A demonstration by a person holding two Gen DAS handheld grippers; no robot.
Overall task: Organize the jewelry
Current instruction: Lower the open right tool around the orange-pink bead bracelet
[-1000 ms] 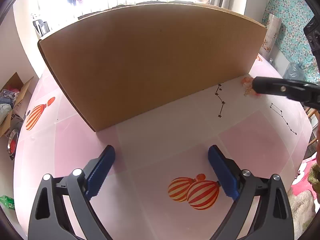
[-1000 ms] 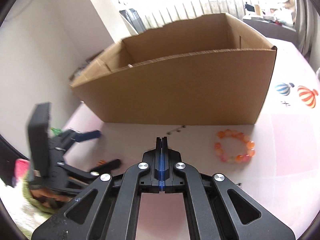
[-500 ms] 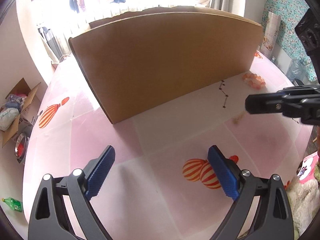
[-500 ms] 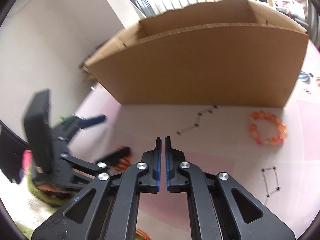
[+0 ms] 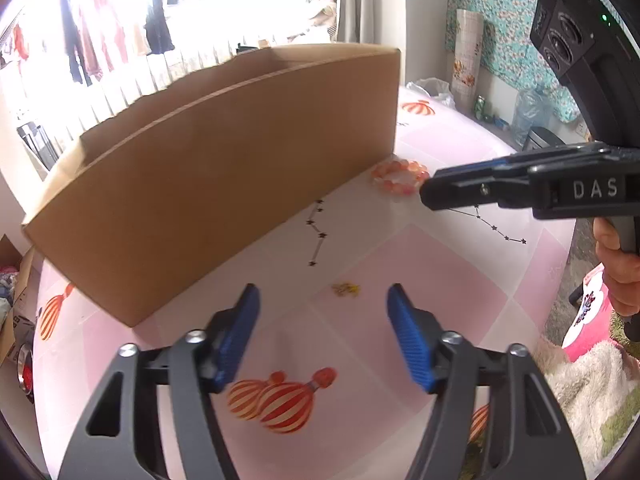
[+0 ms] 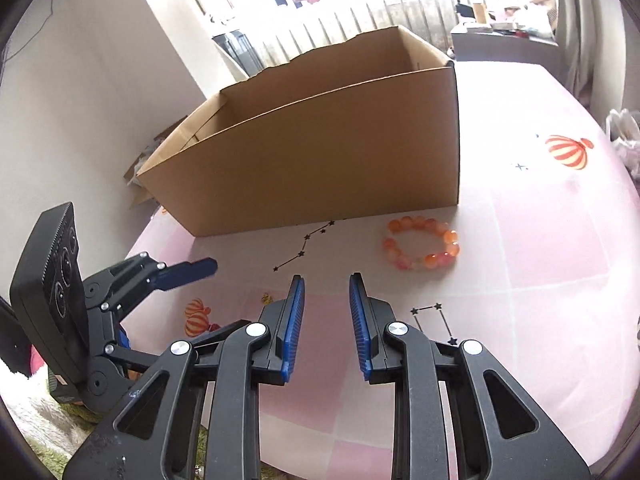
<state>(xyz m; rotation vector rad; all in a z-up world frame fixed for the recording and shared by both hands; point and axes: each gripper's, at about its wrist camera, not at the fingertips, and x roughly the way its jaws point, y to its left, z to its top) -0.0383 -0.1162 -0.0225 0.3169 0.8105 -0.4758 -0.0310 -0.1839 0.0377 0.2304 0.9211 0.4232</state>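
Orange beaded bracelet [image 6: 422,248] is lying beside the brown cardboard box [image 6: 320,168]; we are closing our empty left gripper [image 5: 322,300] and parting our empty right gripper [image 6: 326,292].

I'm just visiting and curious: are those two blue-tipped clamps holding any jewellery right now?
No. The left gripper and right gripper are both empty; the orange beaded bracelet and small gold trinket lie untouched on the table.

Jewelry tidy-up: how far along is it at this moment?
Nothing looks done: the bead bracelet and a small gold piece lie on the pink table outside the cardboard box. The box floor is hidden. Nothing is in hand: the left tool, jaws just closing, and the right tool, jaws just opening, are both empty. Left: picking up both pieces.
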